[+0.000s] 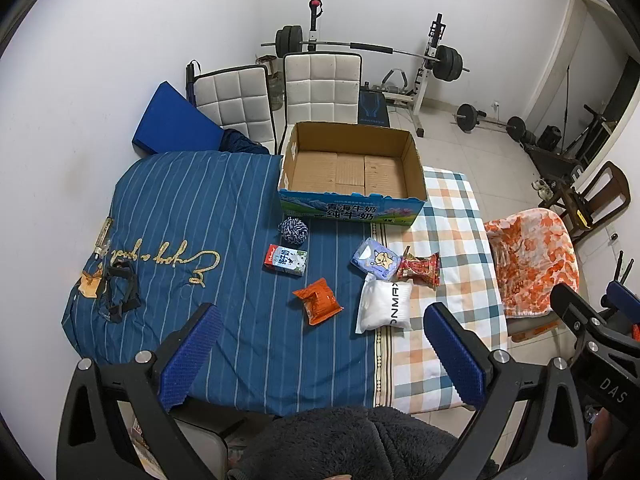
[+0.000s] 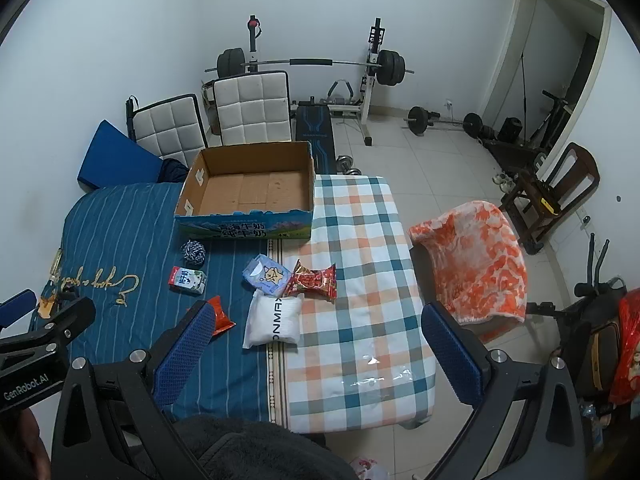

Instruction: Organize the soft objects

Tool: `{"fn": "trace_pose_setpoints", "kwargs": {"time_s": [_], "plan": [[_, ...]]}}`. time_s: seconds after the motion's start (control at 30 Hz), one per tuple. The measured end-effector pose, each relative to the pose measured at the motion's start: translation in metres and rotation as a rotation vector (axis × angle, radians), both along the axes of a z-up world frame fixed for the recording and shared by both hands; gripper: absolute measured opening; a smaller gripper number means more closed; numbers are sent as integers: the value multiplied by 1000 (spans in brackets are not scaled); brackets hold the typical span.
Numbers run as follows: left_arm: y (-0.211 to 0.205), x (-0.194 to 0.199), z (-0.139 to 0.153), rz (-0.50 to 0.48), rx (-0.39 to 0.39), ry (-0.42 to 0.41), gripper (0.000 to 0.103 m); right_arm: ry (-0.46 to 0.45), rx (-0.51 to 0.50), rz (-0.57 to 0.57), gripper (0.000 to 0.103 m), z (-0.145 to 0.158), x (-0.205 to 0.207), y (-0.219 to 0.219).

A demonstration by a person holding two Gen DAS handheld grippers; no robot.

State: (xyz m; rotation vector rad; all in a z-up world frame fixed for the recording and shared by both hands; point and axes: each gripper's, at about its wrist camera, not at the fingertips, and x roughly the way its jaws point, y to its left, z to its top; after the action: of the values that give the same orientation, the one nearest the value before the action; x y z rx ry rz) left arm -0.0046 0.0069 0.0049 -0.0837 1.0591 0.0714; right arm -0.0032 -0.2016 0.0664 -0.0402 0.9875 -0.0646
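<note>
An empty cardboard box (image 1: 352, 168) (image 2: 248, 184) stands at the far side of the cloth-covered table. In front of it lie a blue-white rope ball (image 1: 293, 231) (image 2: 193, 251), a small milk carton (image 1: 285, 260) (image 2: 188, 279), an orange snack packet (image 1: 318, 301) (image 2: 221, 318), a light-blue tissue pack (image 1: 375, 259) (image 2: 267, 274), a red snack packet (image 1: 420, 269) (image 2: 312, 280) and a white pouch (image 1: 385, 306) (image 2: 274, 322). My left gripper (image 1: 320, 344) is open and empty, above the table's near edge. My right gripper (image 2: 316, 344) is open and empty, to the right of it.
A blue striped cloth (image 1: 192, 216) and a checked cloth (image 1: 448, 248) cover the table. A black strap (image 1: 122, 292) lies at the left. A chair with an orange blanket (image 1: 532, 260) (image 2: 476, 268) stands to the right. Two white chairs (image 1: 320, 88) and a weight bench (image 2: 316, 132) stand behind.
</note>
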Motion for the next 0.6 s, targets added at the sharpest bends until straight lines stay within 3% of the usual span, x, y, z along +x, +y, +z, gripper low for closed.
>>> {"fn": "trace_pose_setpoints", "kwargs": {"time_s": [0.6], "plan": [[0,0,3,0,-1,-5,103,-5,-1,-1,103,3,-4,2]]}}
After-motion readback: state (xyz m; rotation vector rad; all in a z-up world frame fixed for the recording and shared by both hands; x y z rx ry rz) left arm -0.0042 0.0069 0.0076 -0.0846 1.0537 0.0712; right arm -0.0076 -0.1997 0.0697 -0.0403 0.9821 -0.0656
